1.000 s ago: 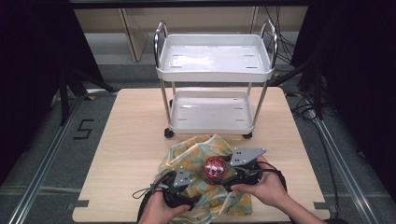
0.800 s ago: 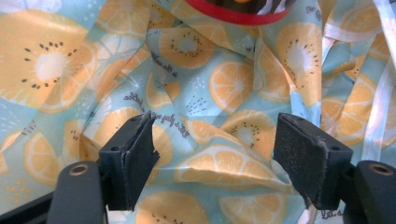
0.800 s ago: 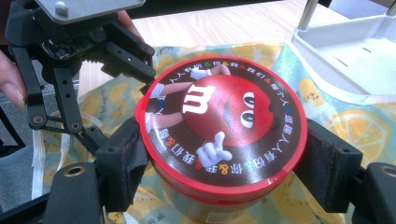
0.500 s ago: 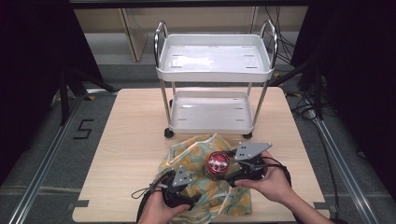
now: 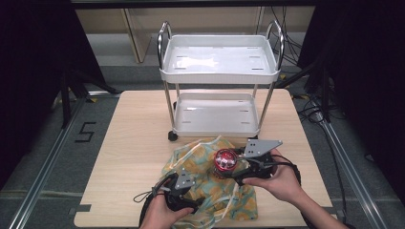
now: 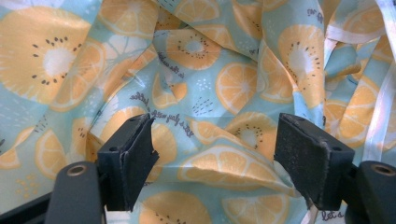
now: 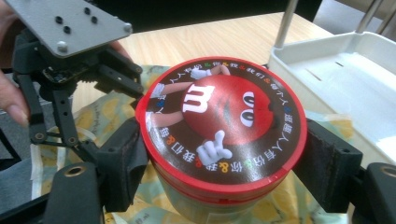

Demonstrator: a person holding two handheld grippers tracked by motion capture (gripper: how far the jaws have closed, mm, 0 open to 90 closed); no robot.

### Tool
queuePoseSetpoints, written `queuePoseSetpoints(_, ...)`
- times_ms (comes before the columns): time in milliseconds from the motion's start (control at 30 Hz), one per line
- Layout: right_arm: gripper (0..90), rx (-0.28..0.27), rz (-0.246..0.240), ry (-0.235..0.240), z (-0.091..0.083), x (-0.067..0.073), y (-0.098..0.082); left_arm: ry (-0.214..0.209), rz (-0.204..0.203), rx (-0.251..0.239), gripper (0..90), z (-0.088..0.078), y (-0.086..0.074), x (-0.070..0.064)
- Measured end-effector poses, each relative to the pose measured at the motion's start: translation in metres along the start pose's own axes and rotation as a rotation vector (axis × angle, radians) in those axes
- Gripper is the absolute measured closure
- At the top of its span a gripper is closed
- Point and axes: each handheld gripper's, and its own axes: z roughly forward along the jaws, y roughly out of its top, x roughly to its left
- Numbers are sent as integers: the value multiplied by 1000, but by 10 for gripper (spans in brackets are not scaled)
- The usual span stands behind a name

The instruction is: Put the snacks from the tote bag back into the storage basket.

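Gripping red-lidded jar (image 5: 225,161) in right gripper (image 5: 237,175), above patterned cloth (image 5: 205,188)

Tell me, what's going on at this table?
A person holds a two-jaw gripper in each hand. The right gripper is clamped around a red-lidded jar, which sits over a fruit-print cloth on the table. The left gripper rests open against the cloth, with fabric between its jaws but not pinched. A white two-shelf cart stands just beyond, both shelves bare.
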Motion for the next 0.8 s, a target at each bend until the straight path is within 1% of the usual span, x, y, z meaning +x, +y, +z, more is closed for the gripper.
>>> queuePoseSetpoints(33, 263, 7, -7, -5, -2, -2, 0, 3, -2, 0, 270, -1, 0, 0)
queuePoseSetpoints(67, 263, -7, 0, -12, -1, -3, 0, 5, 15, -5, 270, -2, 1, 1)
queuePoseSetpoints(100, 263, 0, 1, -9, -2, -4, 0, 13, 1, -7, 268, -3, 1, 1)
queuePoseSetpoints(133, 263, -7, 4, -16, -2, -4, 0, 14, 6, -8, 267, -4, 1, 2)
queuePoseSetpoints(167, 263, -7, 10, -27, -3, -5, 0, 7, -2, -18, 266, -5, 2, 1)
queuePoseSetpoints(200, 263, -2, 29, -22, -4, -5, 1, 17, -3, -19, 266, -7, 2, 2)
queuePoseSetpoints(233, 264, -10, 9, -23, -4, -7, 1, 18, -6, -24, 266, -8, 3, 3)
queuePoseSetpoints(267, 263, -11, 5, -26, -4, -8, 2, 23, -2, -26, 265, -9, 3, 4)
queuePoseSetpoints(300, 263, -10, 12, -22, -4, -8, 2, 18, -12, -32, 265, -11, 3, 4)
queuePoseSetpoints(333, 264, -10, 8, -23, -4, -9, 3, 18, -5, -39, 264, -13, 4, 6)
queuePoseSetpoints(367, 264, -6, 7, -22, -5, -10, 3, 29, 12, -41, 264, -15, 4, 9)
queuePoseSetpoints(400, 263, -15, 27, -35, -5, -10, 3, 32, -15, -45, 263, -16, 4, 9)
queuePoseSetpoints(433, 264, 1, 18, -31, -6, -12, 4, 35, -18, -52, 263, -18, 4, 10)
queuePoseSetpoints(467, 264, 0, 17, -29, -6, -13, 4, 42, -3, -56, 263, -20, 4, 12)
queuePoseSetpoints(500, 264, -17, 20, -41, -5, -13, 3, 43, -23, -68, 263, -22, 4, 13)
queuePoseSetpoints(533, 264, -15, 23, -43, -5, -13, 4, 48, -31, -73, 263, -23, 3, 14)
queuePoseSetpoints(567, 264, 4, 35, -29, -7, -13, 4, 47, -40, -74, 263, -24, 3, 14)
queuePoseSetpoints(600, 264, -12, 27, -39, -6, -14, 4, 48, -41, -76, 263, -25, 2, 15)
queuePoseSetpoints(633, 264, -15, 41, -39, -6, -14, 4, 51, -31, -68, 263, -27, 2, 16)
queuePoseSetpoints(667, 264, -3, 20, -37, -7, -16, 5, 52, -39, -73, 263, -27, 1, 17)
queuePoseSetpoints(700, 263, -5, 22, -33, -7, -17, 5, 58, -41, -77, 263, -27, 1, 17)
queuePoseSetpoints(733, 264, -18, 43, -47, -7, -15, 5, 55, -12, -68, 263, -28, 1, 19)
queuePoseSetpoints(767, 264, -9, 22, -41, -8, -18, 7, 53, -4, -57, 262, -29, 1, 19)
queuePoseSetpoints(800, 264, -16, 29, -47, -8, -17, 7, 53, -29, -78, 263, -27, 1, 18)
